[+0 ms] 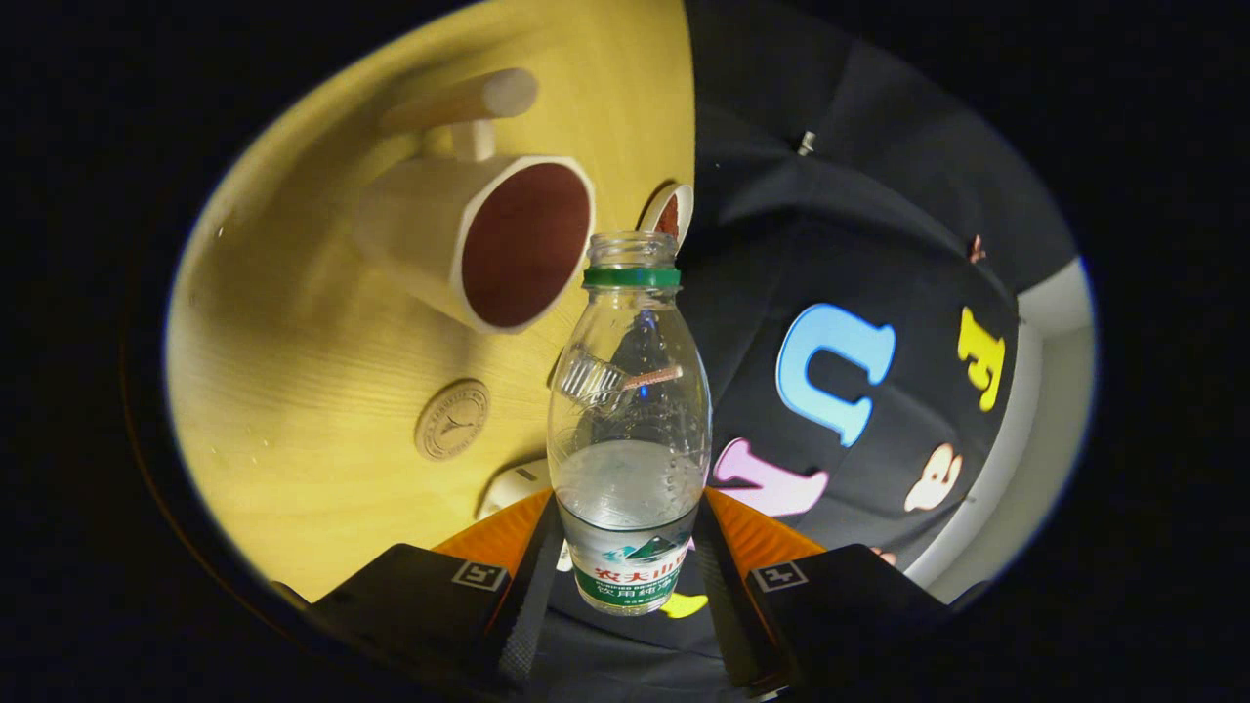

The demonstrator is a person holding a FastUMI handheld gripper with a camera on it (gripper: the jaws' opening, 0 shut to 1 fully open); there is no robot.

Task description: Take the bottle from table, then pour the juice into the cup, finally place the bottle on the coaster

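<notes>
My gripper (625, 513) is shut on a clear plastic bottle (630, 391), its fingers (532, 552) pressing on the labelled lower part. The bottle has a green neck ring and no cap, and clear liquid shows in its lower half near the fingers. The whole view is rolled, so the yellow wooden table (293, 391) stands to one side of the bottle. A white cup (488, 239) with a dark red inside sits beyond the fingers, its mouth just beside the bottle's open neck. A round wooden coaster (451, 420) lies on the table between the cup and the fingers.
A small white round thing with a red inside (672, 210) peeks out behind the bottle's mouth. A pale wooden cylinder (469, 98) lies beyond the cup. A white object (513, 485) sits at the table's edge beside one finger. The black booth wall (879, 244) is on the other side.
</notes>
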